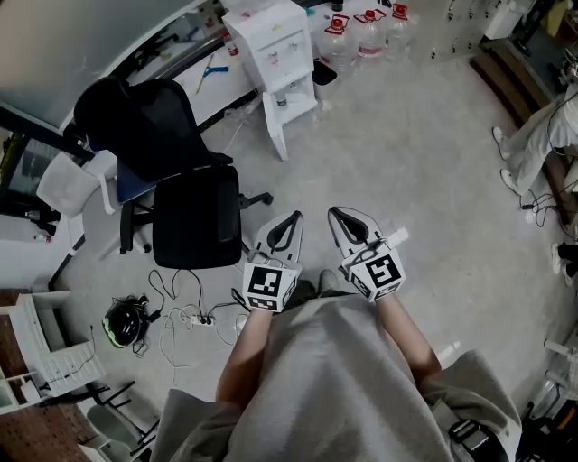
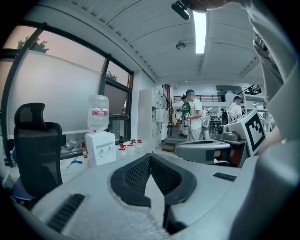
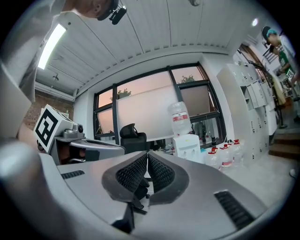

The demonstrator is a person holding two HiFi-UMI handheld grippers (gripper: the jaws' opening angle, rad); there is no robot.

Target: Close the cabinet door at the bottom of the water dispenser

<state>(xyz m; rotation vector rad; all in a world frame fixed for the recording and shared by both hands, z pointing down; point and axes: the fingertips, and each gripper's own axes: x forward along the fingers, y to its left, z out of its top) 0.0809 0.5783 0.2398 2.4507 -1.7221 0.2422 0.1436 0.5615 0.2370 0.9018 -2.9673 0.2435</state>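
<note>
Over the floor (image 1: 415,171), left claw (image 1: 291,219) closed, empty; right claw (image 1: 339,217) likewise.

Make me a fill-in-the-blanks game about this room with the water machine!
The cabinet door at the bottom of the water dispenser stands ___.
The office chair is coloured ___.
The left tool and the right tool are both ___, with nothing in them.
The water bottles near the dispenser have ___ caps.
Missing words: open; black; shut; red.
</note>
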